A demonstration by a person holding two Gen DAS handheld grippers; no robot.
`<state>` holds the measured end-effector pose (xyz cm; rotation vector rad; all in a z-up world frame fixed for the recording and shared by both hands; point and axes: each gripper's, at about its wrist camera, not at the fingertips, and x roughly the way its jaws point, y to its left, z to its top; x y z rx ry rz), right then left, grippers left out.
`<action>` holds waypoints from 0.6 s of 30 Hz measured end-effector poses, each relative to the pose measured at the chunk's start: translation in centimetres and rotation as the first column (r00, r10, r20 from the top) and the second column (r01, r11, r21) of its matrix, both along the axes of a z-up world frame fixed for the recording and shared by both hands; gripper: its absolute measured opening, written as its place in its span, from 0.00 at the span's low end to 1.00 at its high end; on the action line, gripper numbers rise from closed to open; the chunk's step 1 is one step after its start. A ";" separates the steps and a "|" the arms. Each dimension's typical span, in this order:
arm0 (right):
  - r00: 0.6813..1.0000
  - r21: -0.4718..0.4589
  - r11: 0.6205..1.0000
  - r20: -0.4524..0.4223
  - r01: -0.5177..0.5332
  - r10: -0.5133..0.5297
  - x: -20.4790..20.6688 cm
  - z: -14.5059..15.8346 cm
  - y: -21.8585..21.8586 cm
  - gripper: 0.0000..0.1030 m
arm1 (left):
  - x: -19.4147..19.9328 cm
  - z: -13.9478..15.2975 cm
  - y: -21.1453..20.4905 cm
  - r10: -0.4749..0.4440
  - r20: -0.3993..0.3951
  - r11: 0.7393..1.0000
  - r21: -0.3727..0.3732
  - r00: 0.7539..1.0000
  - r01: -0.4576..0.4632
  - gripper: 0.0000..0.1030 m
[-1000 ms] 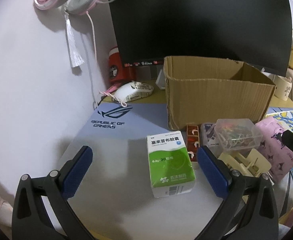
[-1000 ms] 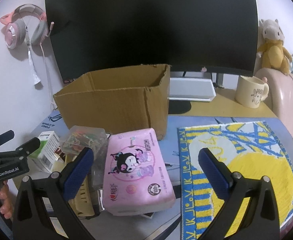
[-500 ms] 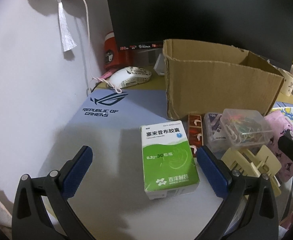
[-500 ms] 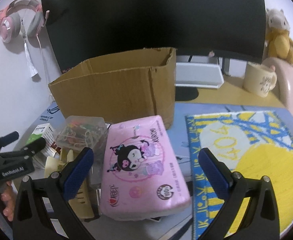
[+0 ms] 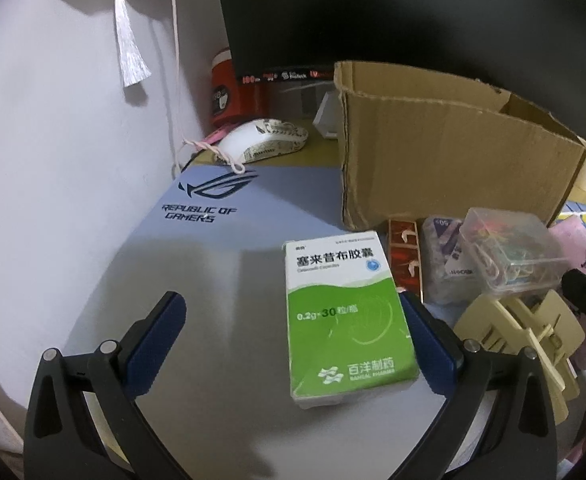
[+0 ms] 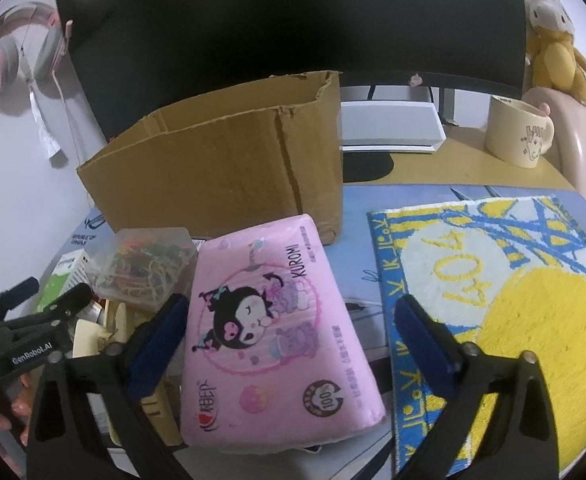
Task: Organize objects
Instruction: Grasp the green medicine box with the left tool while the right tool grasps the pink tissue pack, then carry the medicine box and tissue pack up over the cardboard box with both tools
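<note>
We are seeing a dark monitor (image 6: pixel 285 20) looming behind, pink headphones (image 6: pixel 9 60) hanging left, and a cream mug (image 6: pixel 519 136) sitting right.

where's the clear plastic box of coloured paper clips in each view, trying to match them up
Left wrist view: the clear plastic box of coloured paper clips sits at right, past the green and white medicine carton.
Right wrist view: it sits at left, beside the pink tissue pack.
Shared landmark: the brown cardboard box just behind it.
</note>
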<state>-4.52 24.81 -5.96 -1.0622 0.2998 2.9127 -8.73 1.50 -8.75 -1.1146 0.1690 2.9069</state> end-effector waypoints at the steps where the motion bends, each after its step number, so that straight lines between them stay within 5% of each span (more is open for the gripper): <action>1: 1.000 -0.008 1.000 0.001 -0.005 0.005 0.0 0.0 0.1 0.93 | 0.0 0.1 -0.1 -0.003 -0.001 1.000 0.004 1.000 0.003 0.95; 6: 1.000 0.018 1.000 -0.010 -0.019 0.019 0.1 0.0 -0.8 0.78 | 0.0 0.1 -0.5 -0.040 0.008 0.997 0.068 0.999 0.040 0.70; 8: 0.999 0.050 0.998 -0.015 -0.028 0.029 0.2 0.2 -1.4 0.72 | -0.2 -0.1 -0.6 -0.061 0.031 0.993 0.104 0.998 0.058 0.43; 12: 0.999 0.133 0.990 -0.028 -0.037 0.041 0.5 0.5 -2.4 0.70 | -0.4 -0.2 -0.9 -0.046 0.033 0.993 0.109 0.998 0.042 0.43; 18: 0.999 0.101 0.995 -0.044 -0.023 0.028 0.9 1.0 -1.8 0.70 | 0.0 0.6 -1.5 -0.033 0.003 0.992 0.125 0.999 0.032 0.43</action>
